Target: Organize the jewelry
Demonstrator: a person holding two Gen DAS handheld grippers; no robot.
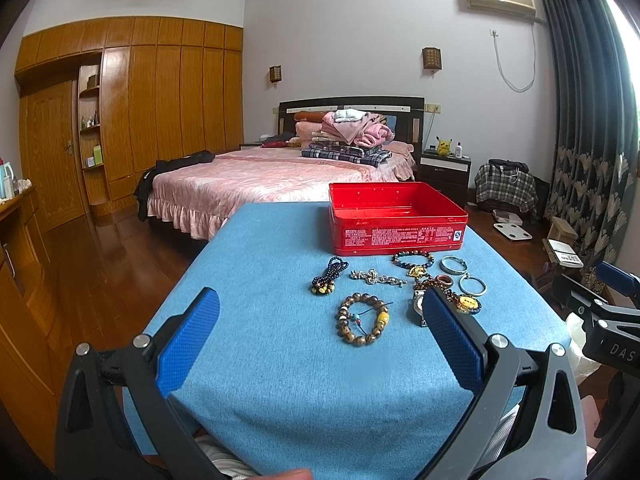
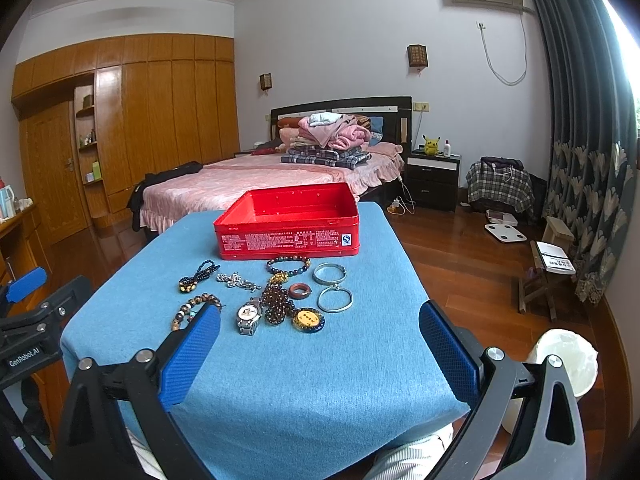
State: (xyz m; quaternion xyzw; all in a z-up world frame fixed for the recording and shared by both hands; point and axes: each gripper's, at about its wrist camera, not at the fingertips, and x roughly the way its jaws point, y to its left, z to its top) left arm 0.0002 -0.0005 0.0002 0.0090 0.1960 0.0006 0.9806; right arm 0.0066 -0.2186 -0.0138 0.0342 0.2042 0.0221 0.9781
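Observation:
An open, empty red tin box (image 1: 396, 236) (image 2: 288, 236) stands at the far end of the blue-clothed table (image 1: 260, 272) (image 2: 300, 380). In front of it lie several pieces: a brown bead bracelet (image 1: 362, 319) (image 2: 188, 312), a dark bead strand (image 1: 328, 276) (image 2: 198, 276), a silver chain (image 1: 374, 277) (image 2: 236, 281), a wristwatch (image 2: 249, 315), two silver bangles (image 2: 334, 286), a yellow round pendant (image 2: 308, 320). My left gripper (image 1: 320, 320) is open and empty over the near table, short of the jewelry. My right gripper (image 2: 320, 334) is open and empty, near the watch and pendant.
A bed with folded clothes (image 1: 304, 168) lies beyond the table. Wooden wardrobes (image 1: 152, 112) line the left wall. A white bin (image 2: 568, 360) stands on the floor at the table's right. A small stool (image 2: 548, 276) and a scale (image 2: 506, 233) are near the curtain.

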